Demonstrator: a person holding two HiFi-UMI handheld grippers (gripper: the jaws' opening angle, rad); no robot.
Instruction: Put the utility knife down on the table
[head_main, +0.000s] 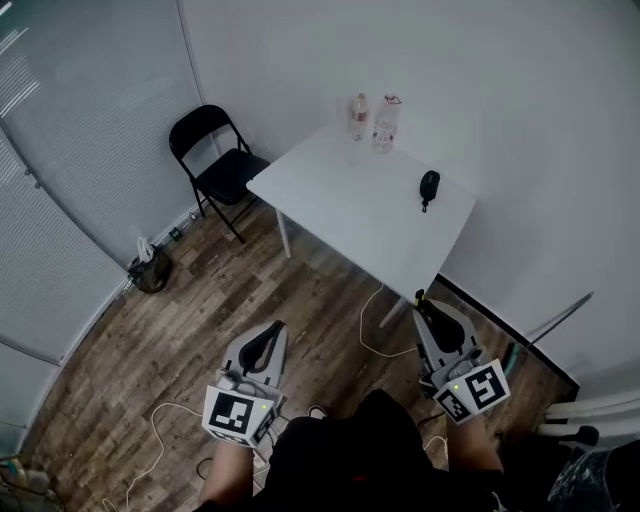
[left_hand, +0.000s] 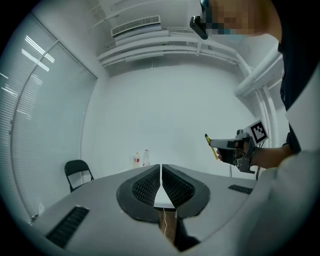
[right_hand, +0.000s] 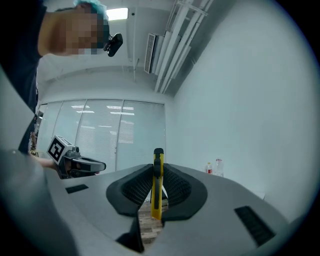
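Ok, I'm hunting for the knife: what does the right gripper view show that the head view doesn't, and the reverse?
Only the right gripper view plainly shows the yellow utility knife, upright between the shut jaws of the right gripper. Only the head view: the white table, a black chair beside it and a small black object on it. Both: two bottles and the left gripper.

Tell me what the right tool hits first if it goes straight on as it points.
Probably the table, its near corner just ahead of the right tool and knife in the head view. Height is unclear; it might pass above.
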